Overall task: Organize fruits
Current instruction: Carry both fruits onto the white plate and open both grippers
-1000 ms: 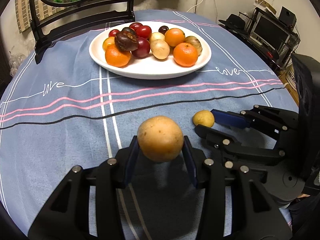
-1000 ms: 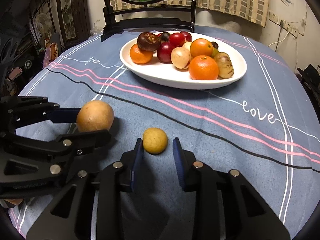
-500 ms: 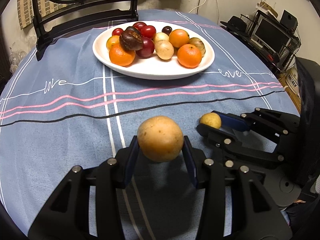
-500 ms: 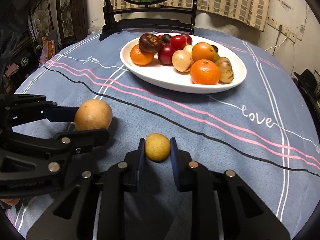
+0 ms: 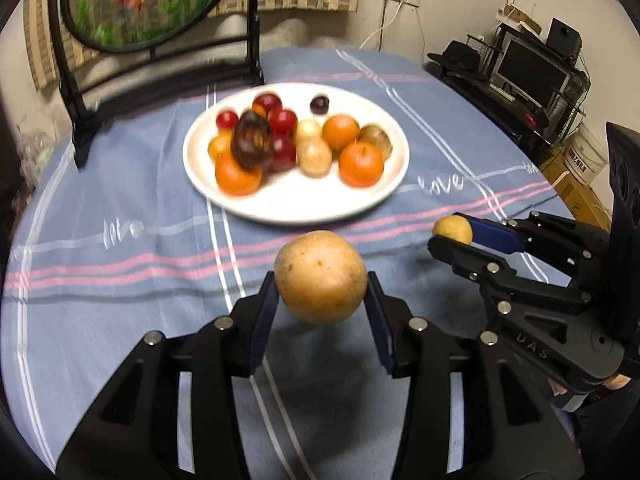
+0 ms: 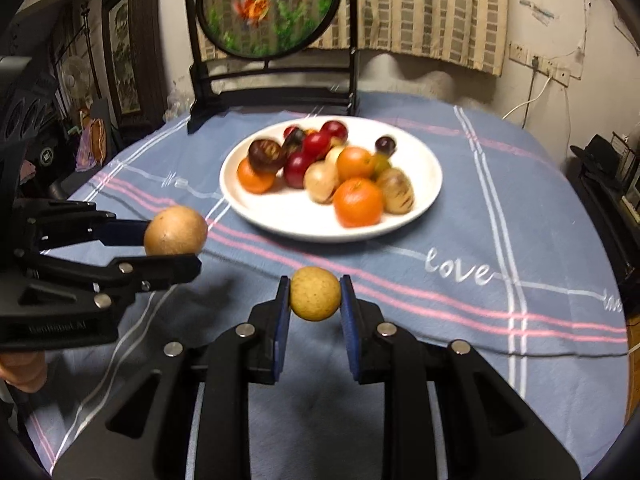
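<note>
Both fruits were off the cloth and in carriage toward the white plate (image 5: 296, 208), so the step in hand was, by my reading, the lift-and-carry after two pick-ups. The left gripper (image 5: 321, 304) pinched the large tan fruit (image 5: 320, 278) between its blue pads, one pad on each flank, and a shadow lay on the blue tablecloth (image 5: 120, 300) beneath it. The right gripper (image 6: 315, 304) was pressed onto the small yellow fruit (image 6: 315, 294), its pads tight against both sides; from the left wrist view the same small fruit (image 5: 453, 230) sat at about 3 o'clock from the large one, the two well apart. From the right wrist view the plate (image 6: 288, 216) lay at roughly 12 o'clock of the held fruit, and the left gripper's load (image 6: 175, 231) at about 10 o'clock. The next move would call for carrying each fruit over the near rim and setting it on the bare white patch at the front of the plate, low and gently, since round fruit may roll and the heap of oranges (image 6: 358, 202), red plums (image 6: 316, 146) and pale fruits (image 6: 322, 182) already crowded the far half. Releasing one at a time looked wiser, as the two grippers would converge on one small space. The plate's contents were smeared by blur, so several kinds could not be named, and fruit at the back of the heap was hidden by the front ones. The undersides of both held fruits were out of sight, and only a sliver of a hand (image 6: 20, 372) showed at the left edge.
</note>
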Tool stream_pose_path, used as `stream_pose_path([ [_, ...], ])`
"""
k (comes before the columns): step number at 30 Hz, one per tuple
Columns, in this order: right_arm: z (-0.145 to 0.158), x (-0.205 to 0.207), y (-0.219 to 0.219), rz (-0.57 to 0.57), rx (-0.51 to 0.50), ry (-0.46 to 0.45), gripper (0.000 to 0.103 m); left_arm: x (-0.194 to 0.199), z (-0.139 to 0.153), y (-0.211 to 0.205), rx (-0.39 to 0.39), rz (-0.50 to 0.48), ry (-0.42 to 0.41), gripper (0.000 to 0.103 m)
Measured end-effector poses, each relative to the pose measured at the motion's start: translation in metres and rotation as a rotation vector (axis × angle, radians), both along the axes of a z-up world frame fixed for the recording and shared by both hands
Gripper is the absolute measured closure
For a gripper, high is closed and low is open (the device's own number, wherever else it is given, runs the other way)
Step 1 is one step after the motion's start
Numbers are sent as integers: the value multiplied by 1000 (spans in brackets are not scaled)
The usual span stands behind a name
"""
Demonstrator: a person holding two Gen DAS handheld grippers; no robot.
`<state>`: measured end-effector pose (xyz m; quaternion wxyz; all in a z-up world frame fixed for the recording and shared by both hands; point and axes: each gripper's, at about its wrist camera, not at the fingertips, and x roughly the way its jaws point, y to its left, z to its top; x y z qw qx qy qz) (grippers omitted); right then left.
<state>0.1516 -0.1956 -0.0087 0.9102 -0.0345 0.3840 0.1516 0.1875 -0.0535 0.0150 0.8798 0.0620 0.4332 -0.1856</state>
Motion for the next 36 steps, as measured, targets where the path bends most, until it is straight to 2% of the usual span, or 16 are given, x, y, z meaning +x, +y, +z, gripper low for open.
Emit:
stream_pose_path([
  [7,28,33,-13,-27,-18,-62,79,35,17,-17,58,18,-38,59],
  [13,43,94,-9,-58,-1,-82,79,86,19,-37,87,57,-46,59],
  [20,27,165,-3,-102,63,13,78,135,10,-41,85,112,-30,59],
  [23,19,181,-2,-116,107,56,78,150,2,-36,67,141,1,57],
  [25,12,190,1,-102,113,120,77,155,0,-32,43,164,8,50],
  [26,10,190,2,-104,124,138,77,154,0,-31,49,168,-3,35],
  [27,11,188,2,-103,131,135,77,152,1,-31,55,167,-19,28],
  [30,14,175,-1,-107,124,110,77,144,2,-31,78,160,-22,23],
  [36,25,144,-16,-109,95,82,77,121,9,-24,75,167,-29,19],
])
